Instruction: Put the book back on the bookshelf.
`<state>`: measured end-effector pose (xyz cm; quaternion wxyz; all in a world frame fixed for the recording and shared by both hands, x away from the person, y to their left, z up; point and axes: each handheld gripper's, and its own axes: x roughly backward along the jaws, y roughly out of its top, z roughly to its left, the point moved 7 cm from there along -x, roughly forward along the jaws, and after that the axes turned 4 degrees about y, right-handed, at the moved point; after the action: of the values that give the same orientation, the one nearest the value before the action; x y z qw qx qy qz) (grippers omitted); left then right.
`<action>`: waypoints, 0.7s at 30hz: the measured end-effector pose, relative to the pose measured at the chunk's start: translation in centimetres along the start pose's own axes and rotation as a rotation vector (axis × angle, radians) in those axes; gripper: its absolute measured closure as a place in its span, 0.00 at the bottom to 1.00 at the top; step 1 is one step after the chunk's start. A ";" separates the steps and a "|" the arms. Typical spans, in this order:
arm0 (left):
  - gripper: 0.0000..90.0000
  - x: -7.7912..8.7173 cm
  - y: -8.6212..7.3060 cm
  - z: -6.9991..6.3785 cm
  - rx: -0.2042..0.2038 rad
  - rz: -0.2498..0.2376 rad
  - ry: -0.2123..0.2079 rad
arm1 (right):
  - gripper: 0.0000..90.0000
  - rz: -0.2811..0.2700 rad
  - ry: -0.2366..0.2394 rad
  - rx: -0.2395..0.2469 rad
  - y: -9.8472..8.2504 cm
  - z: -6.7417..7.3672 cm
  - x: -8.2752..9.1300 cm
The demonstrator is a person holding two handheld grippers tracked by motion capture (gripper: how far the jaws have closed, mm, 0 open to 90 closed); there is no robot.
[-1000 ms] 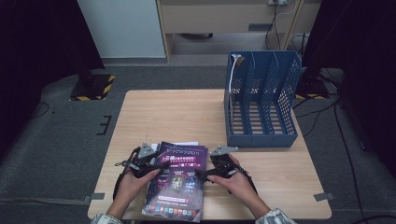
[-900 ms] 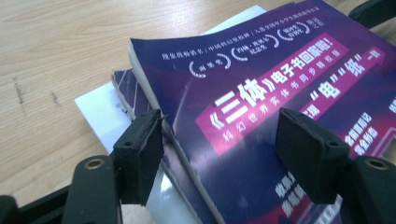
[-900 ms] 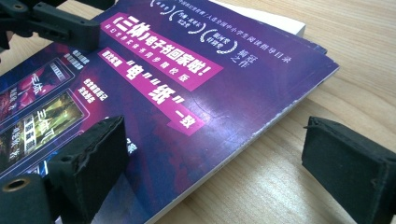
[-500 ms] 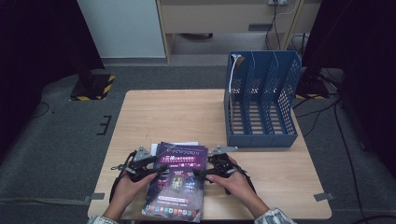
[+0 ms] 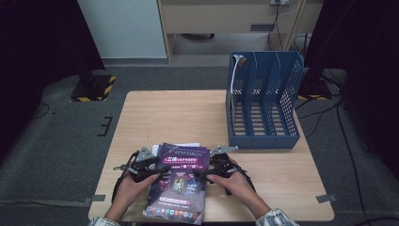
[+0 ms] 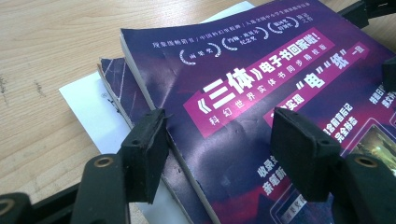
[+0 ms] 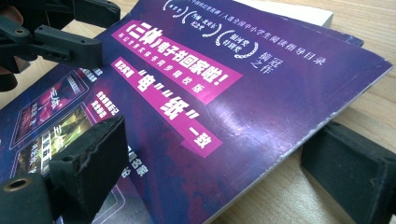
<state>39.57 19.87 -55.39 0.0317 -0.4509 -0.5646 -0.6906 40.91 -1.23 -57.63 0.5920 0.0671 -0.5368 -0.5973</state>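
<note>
Both grippers, left [image 5: 157, 173] and right [image 5: 200, 173], straddle the purple book's [image 5: 179, 181] side edges with jaws parted, pads not pressing; the left one's jaws have just been closing, then easing apart slightly. That book lies on a second book [image 6: 114, 77] and a white sheet [image 6: 93, 114] at the table's [image 5: 188, 117] near edge. Beyond the book, to its right, stands a blue file rack [image 5: 263, 101].

Blue file rack [image 5: 263, 101] stands upright on the wooden table [image 5: 179, 117] — far right side
</note>
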 end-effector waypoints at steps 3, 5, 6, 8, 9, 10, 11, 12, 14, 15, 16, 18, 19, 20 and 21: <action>0.40 0.0 0.0 0.0 0.000 0.000 0.000 | 0.13 0.010 -0.010 0.024 0.2 0.1 0.2; 0.40 0.0 0.0 0.0 0.000 0.000 0.000 | 0.15 0.012 -0.020 0.040 0.4 0.2 0.5; 0.40 0.0 0.0 0.0 0.000 0.000 0.000 | 0.16 0.011 -0.024 0.049 0.5 0.2 0.6; 0.40 0.0 0.0 0.0 -0.001 0.000 0.000 | 0.17 0.009 -0.026 0.052 0.7 0.3 0.8; 0.40 0.0 0.0 0.0 -0.001 0.000 0.000 | 0.17 0.004 -0.024 0.051 0.9 0.4 0.8; 0.40 0.0 0.0 0.0 0.000 0.000 0.001 | 0.17 -0.001 -0.024 0.053 1.0 0.5 0.9; 0.40 0.0 0.0 0.0 -0.001 0.000 0.001 | 0.17 -0.006 -0.022 0.058 1.2 0.6 1.0; 0.40 0.0 0.0 0.0 0.000 0.000 0.001 | 0.18 -0.013 -0.017 0.055 1.4 0.8 1.2; 0.40 0.0 0.0 0.1 0.002 -0.001 0.001 | 0.19 -0.030 -0.007 0.053 1.8 1.1 1.5; 0.40 0.0 0.0 0.1 0.002 -0.002 0.000 | 0.20 -0.039 -0.001 0.056 2.1 1.2 1.6; 0.40 0.0 0.0 0.1 0.002 -0.002 0.000 | 0.21 -0.045 0.004 0.057 2.3 1.4 1.7; 0.40 0.0 -0.1 0.1 0.002 -0.002 -0.001 | 0.22 -0.050 0.013 0.070 2.7 1.6 1.8; 0.40 0.0 -0.1 0.1 0.002 -0.002 -0.001 | 0.22 -0.049 0.017 0.075 2.9 1.8 1.8; 0.40 0.0 -0.1 0.1 0.002 -0.002 -0.001 | 0.22 -0.047 0.019 0.078 3.1 1.9 1.8; 0.40 0.0 -0.1 0.2 0.002 -0.002 -0.001 | 0.23 -0.048 0.022 0.082 3.3 2.1 1.8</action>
<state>39.60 20.05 -55.42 0.0314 -0.4508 -0.5658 -0.6897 40.99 -0.56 -53.40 0.5802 0.1106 -0.5525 -0.5881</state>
